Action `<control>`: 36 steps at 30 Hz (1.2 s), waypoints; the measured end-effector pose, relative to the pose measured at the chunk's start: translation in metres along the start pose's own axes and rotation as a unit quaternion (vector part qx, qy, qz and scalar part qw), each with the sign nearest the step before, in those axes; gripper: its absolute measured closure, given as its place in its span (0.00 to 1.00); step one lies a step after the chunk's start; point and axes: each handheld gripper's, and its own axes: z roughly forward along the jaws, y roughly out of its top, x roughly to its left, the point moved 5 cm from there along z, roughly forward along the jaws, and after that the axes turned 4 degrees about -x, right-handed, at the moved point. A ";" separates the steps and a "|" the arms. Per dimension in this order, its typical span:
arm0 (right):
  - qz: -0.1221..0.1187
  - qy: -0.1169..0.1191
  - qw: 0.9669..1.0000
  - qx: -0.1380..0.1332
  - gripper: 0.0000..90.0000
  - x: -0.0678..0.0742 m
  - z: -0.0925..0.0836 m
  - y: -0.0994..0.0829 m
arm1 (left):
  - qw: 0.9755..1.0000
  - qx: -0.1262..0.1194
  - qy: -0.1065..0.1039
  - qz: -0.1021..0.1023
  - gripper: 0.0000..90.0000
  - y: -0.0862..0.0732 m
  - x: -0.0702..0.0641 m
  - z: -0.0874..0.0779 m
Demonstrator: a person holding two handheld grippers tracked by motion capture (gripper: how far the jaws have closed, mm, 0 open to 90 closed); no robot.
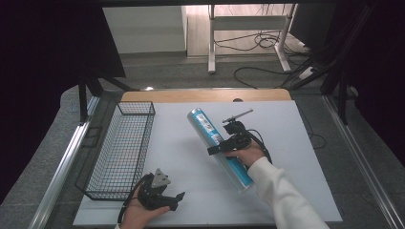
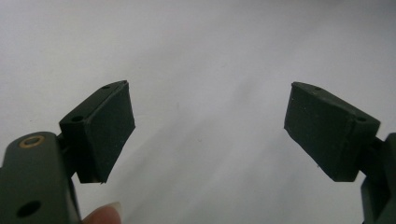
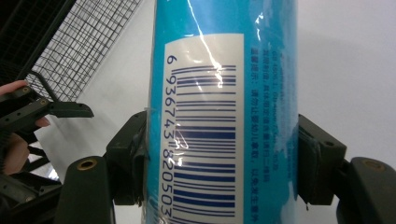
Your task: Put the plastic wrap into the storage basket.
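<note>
The long blue plastic-wrapped tube (image 1: 220, 148) is clamped mid-length by the right gripper (image 1: 228, 145); it should be kept level toward the black wire basket (image 1: 123, 148) at the bench's left edge. The left gripper (image 1: 165, 196) rests part-open, empty.

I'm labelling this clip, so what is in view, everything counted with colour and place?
tube: one, blue with a white barcode label, slanting over the mat's middle, clamped in the right tool
wire basket: one, black, on the mat's left edge
mat: one, white, covering the table
table: one, wooden edge at the mat's far side
left tool: one, black, open, near left of the mat
right tool: one, black, shut on the tube
sleeve: one, white, right arm
</note>
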 end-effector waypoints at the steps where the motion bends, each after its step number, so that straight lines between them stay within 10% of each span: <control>1: 0.004 0.000 1.000 -0.003 0.36 -0.002 -0.002 -0.002 | 1.000 0.000 -0.001 0.000 0.18 0.000 0.000 0.000; 13: 0.012 0.008 1.000 -0.019 0.36 -0.005 -0.017 -0.018 | 0.999 -0.021 -0.019 -0.030 0.17 0.011 0.001 0.001; 18: 0.009 0.012 1.000 -0.023 0.36 -0.003 -0.016 -0.027 | 0.993 -0.050 -0.062 -0.085 0.13 0.026 0.003 0.001; 21: 0.005 0.012 1.000 -0.026 0.36 -0.002 -0.017 -0.031 | 0.981 -0.082 -0.107 -0.139 0.10 0.043 0.006 0.000; 27: 0.003 0.009 0.999 -0.036 0.36 -0.001 -0.019 -0.035 | 0.969 -0.113 -0.142 -0.168 0.08 0.066 0.008 0.002; 29: -0.002 0.010 0.999 -0.045 0.36 0.000 -0.020 -0.036 | 0.958 -0.123 -0.176 -0.191 0.08 0.079 0.010 0.007; 32: -0.004 0.012 0.999 -0.048 0.36 0.001 -0.021 -0.036 | 0.953 -0.130 -0.189 -0.198 0.07 0.088 0.011 0.011; 33: -0.009 0.016 0.999 -0.051 0.36 0.003 -0.021 -0.036 | 0.943 -0.136 -0.214 -0.216 0.07 0.097 0.014 0.017; 35: -0.009 0.018 0.998 -0.054 0.36 0.005 -0.021 -0.036 | 0.939 -0.138 -0.223 -0.222 0.07 0.102 0.015 0.020; 36: -0.015 0.019 0.998 -0.056 0.36 0.006 -0.020 -0.036 | 0.930 -0.145 -0.241 -0.238 0.07 0.109 0.018 0.026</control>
